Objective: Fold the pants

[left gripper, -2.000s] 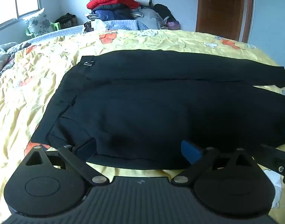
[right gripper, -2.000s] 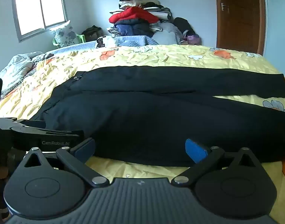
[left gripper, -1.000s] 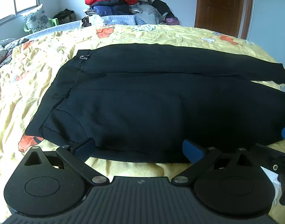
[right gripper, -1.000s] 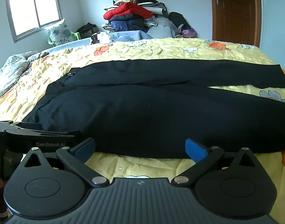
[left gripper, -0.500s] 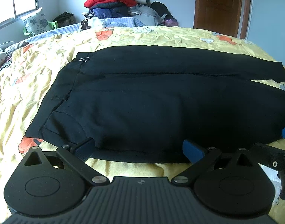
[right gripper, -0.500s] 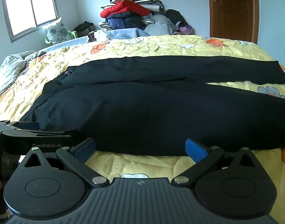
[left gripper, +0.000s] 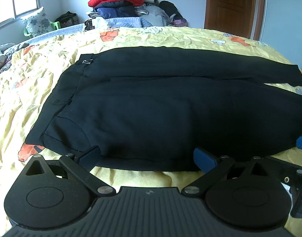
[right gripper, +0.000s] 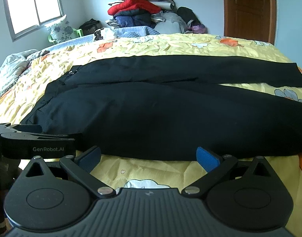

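Black pants [left gripper: 160,108] lie flat on the yellow flowered bedsheet [left gripper: 28,83], waistband at the left, legs running right, the near leg slightly apart from the far one at the hem. They also fill the right wrist view [right gripper: 170,114]. My left gripper [left gripper: 148,159] is open and empty, its blue pads at the pants' near edge by the waist. My right gripper [right gripper: 149,158] is open and empty, just short of the near leg's edge. The left gripper's body [right gripper: 32,144] shows at the left of the right wrist view.
A pile of clothes [left gripper: 121,2] is stacked beyond the bed's far side. A wooden door [left gripper: 232,6] stands at the back right, a window [right gripper: 32,6] at the back left. A crumpled quilt [right gripper: 10,67] lies at the bed's left edge.
Both grippers have shifted slightly, staying near the pants' near edge. The pants have not moved and both grippers stay open.
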Available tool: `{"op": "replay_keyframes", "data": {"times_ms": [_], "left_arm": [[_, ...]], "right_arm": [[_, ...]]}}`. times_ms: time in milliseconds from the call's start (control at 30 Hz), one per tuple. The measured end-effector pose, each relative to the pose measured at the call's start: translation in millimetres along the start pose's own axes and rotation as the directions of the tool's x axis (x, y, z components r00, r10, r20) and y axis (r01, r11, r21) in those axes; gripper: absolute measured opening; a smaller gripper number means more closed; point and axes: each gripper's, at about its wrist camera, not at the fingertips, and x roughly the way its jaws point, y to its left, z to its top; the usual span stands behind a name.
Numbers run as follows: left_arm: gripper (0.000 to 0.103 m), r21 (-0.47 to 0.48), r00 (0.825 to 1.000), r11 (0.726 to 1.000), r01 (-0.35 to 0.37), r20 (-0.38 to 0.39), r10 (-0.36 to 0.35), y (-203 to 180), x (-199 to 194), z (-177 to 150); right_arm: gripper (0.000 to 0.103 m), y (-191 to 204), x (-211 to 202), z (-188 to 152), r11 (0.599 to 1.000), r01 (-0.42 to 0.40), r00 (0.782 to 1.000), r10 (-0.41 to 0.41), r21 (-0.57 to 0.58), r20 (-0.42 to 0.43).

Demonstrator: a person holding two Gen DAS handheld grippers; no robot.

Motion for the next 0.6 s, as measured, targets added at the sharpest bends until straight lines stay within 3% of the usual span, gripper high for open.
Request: {"op": "replay_keyframes", "data": {"times_ms": [600], "left_arm": [[0.102,0.011,1.000,1.000,0.002,0.003,-0.002,-0.9,0.5,-0.1]], "right_arm": [[0.103,3.4,0.9,-0.7,1.000,-0.002,1.000,0.002,-0.020,-0.004]]}}
